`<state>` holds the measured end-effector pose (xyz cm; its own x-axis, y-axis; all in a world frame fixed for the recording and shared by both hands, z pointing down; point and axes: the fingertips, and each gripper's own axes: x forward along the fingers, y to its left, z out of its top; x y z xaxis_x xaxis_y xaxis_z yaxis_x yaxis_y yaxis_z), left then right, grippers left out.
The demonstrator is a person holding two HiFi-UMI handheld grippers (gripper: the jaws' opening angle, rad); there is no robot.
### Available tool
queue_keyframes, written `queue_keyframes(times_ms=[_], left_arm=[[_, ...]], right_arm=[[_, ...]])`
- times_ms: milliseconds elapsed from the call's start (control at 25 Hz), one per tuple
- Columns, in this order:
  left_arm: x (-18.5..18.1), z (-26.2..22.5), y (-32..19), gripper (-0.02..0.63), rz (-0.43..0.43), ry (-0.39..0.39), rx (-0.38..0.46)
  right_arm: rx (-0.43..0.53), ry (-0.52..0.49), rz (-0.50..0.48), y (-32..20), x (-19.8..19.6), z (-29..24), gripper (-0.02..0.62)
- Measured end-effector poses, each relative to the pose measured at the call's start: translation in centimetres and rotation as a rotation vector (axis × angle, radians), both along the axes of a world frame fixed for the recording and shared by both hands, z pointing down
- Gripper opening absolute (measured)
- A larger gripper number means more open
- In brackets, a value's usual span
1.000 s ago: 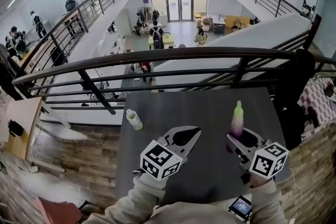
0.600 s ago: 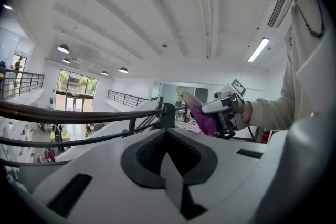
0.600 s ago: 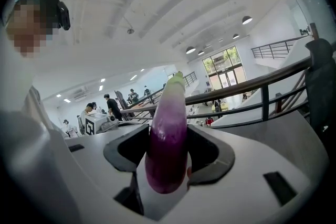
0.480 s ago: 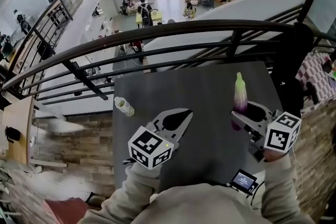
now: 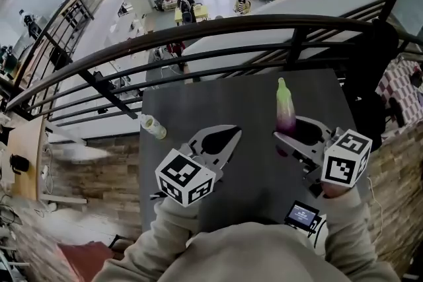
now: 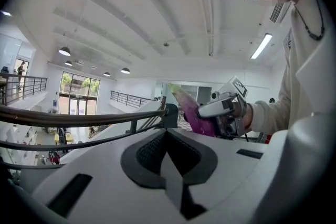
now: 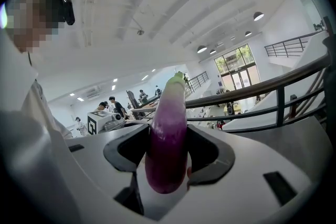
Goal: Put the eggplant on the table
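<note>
Since a second ago my right gripper (image 5: pixel 286 136) had swung leftward over the table (image 5: pixel 198 102), clamping the upright eggplant (image 5: pixel 285 109); my left gripper (image 5: pixel 234 133) sat closed, empty.

I've got the left gripper (image 5: pixel 231 134) with jaws together and nothing between them, tips angled slightly toward the other one. The right gripper (image 5: pixel 293 131) has its jaws spread wide and clamped on the eggplant (image 5: pixel 285 112). The pads sit on its purple lower end, and it sticks out past the tips. The two grippers sit side by side, apart and not touching. The left marker cube (image 5: pixel 185 177) and right marker cube (image 5: pixel 346 158) face the head cam. My forearms in light sleeves (image 5: pixel 168 244) come in from the bottom edge and angle outward.
</note>
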<state>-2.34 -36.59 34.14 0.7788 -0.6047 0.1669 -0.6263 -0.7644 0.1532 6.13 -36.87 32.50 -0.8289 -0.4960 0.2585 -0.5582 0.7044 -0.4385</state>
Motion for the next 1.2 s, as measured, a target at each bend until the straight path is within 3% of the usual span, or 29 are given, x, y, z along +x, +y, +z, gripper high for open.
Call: queue_keyframes(times_ms=[640, 1200], left_arm=[[0.2, -0.3, 1.8, 0.005, -0.041, 0.016, 0.005], [-0.3, 3.9, 3.2, 0.005, -0.055, 0.031, -0.095]], right_arm=[[0.009, 0.015, -0.071, 1.9, -0.9, 0.2, 0.235], [-0.093, 0.059, -0.079, 2.9, -0.6, 5.1, 0.235]])
